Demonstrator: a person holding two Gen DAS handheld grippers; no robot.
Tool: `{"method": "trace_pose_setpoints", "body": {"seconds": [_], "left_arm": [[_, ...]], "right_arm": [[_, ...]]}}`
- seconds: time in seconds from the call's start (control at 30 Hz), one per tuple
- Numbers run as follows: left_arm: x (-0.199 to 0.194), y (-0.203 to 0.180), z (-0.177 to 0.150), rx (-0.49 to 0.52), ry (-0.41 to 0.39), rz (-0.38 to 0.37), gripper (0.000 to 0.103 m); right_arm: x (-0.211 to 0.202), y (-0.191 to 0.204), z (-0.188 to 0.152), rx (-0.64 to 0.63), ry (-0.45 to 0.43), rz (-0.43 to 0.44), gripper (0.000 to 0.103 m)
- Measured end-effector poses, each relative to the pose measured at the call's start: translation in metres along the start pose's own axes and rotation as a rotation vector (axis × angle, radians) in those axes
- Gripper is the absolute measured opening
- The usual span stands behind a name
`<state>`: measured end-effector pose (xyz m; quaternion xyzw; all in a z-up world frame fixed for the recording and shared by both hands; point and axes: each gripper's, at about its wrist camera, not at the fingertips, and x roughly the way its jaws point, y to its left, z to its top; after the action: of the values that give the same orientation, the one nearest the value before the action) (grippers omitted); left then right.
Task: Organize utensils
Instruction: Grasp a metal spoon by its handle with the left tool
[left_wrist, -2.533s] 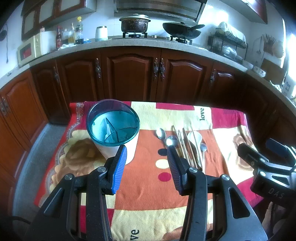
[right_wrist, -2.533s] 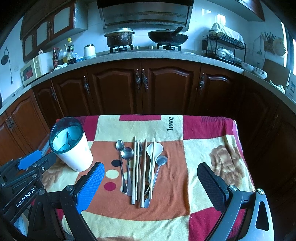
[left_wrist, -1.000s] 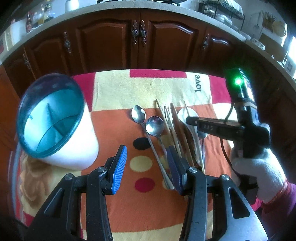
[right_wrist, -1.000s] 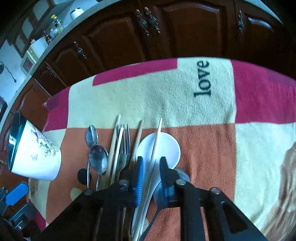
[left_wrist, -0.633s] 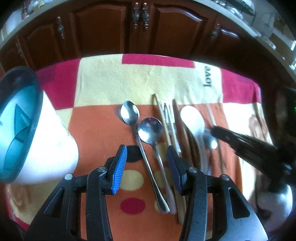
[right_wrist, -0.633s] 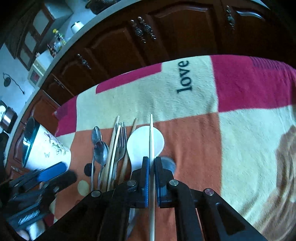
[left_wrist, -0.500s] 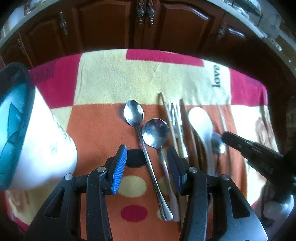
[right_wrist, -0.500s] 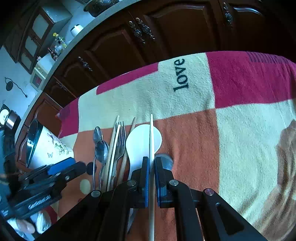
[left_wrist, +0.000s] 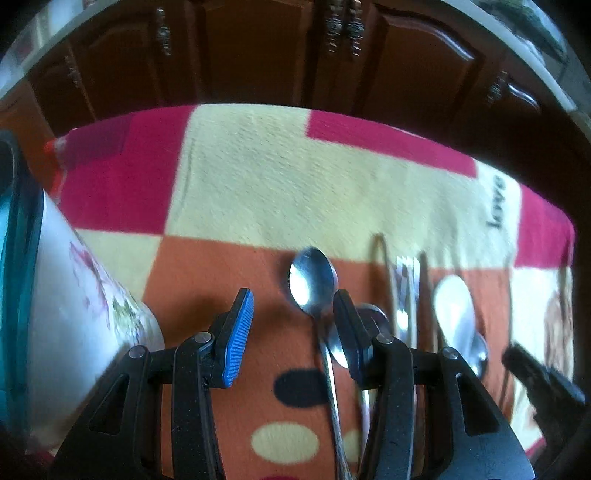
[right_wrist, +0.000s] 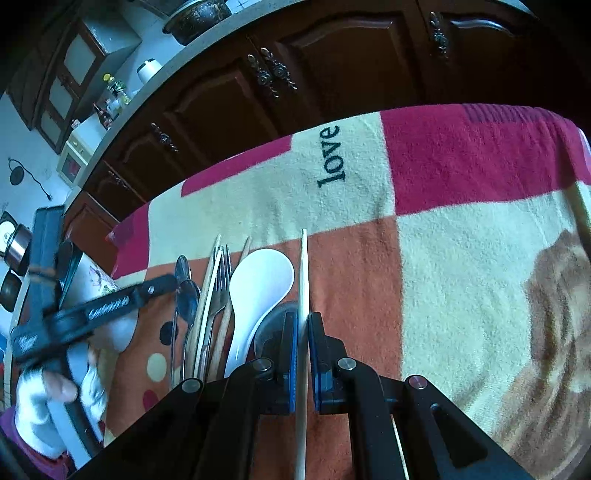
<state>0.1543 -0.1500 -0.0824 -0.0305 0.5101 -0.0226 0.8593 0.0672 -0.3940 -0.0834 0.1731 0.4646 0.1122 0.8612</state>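
Observation:
In the left wrist view my left gripper (left_wrist: 291, 332) is open just above the orange patch of cloth. A steel spoon (left_wrist: 313, 280) lies between its fingertips, with the handle running back under them. A second steel spoon (left_wrist: 371, 317) is half hidden behind the right finger. Right of these lie a fork (left_wrist: 406, 291) and a white ceramic spoon (left_wrist: 454, 314). The white utensil holder (left_wrist: 74, 314) with a teal rim stands at the left edge. My right gripper (right_wrist: 303, 325) is shut on a pale chopstick (right_wrist: 303, 273), which points forward beside the white ceramic spoon (right_wrist: 262, 284).
A checked red, cream and orange cloth (right_wrist: 461, 258) covers the table. More chopsticks (right_wrist: 210, 280) and the fork (right_wrist: 221, 273) lie in a row. A gloved hand (right_wrist: 37, 406) holds the left gripper (right_wrist: 110, 302). Dark wooden cabinets (right_wrist: 332, 74) stand behind the table's far edge.
My left gripper has come down and forward over the steel spoons, and the holder has slid to the view's left edge. My right gripper has shut on the chopstick and shifted right with it.

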Motion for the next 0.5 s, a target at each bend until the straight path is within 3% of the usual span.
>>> {"method": "trace_pose_setpoints", "body": {"seconds": [0.1, 0.3, 0.4, 0.47, 0.5], "left_arm": [[0.008, 0.002, 0.006, -0.011, -0.004, 0.03, 0.044], [0.023, 0.003, 0.012, 0.003, 0.018, 0.008, 0.044], [0.023, 0.002, 0.013, 0.006, 0.014, -0.033, 0.03], [0.025, -0.002, 0.014, 0.017, 0.012, -0.056, 0.012], [0.025, -0.006, 0.013, 0.021, 0.007, -0.058, 0.01]], "right_arm": [[0.001, -0.005, -0.001, 0.003, 0.006, 0.004, 0.005], [0.009, -0.012, -0.002, 0.013, 0.026, 0.012, 0.005], [0.016, -0.012, -0.001, 0.012, 0.038, 0.013, 0.005], [0.019, -0.01, 0.0, 0.007, 0.04, 0.013, 0.005], [0.02, -0.011, 0.0, 0.011, 0.036, 0.017, 0.005]]}}
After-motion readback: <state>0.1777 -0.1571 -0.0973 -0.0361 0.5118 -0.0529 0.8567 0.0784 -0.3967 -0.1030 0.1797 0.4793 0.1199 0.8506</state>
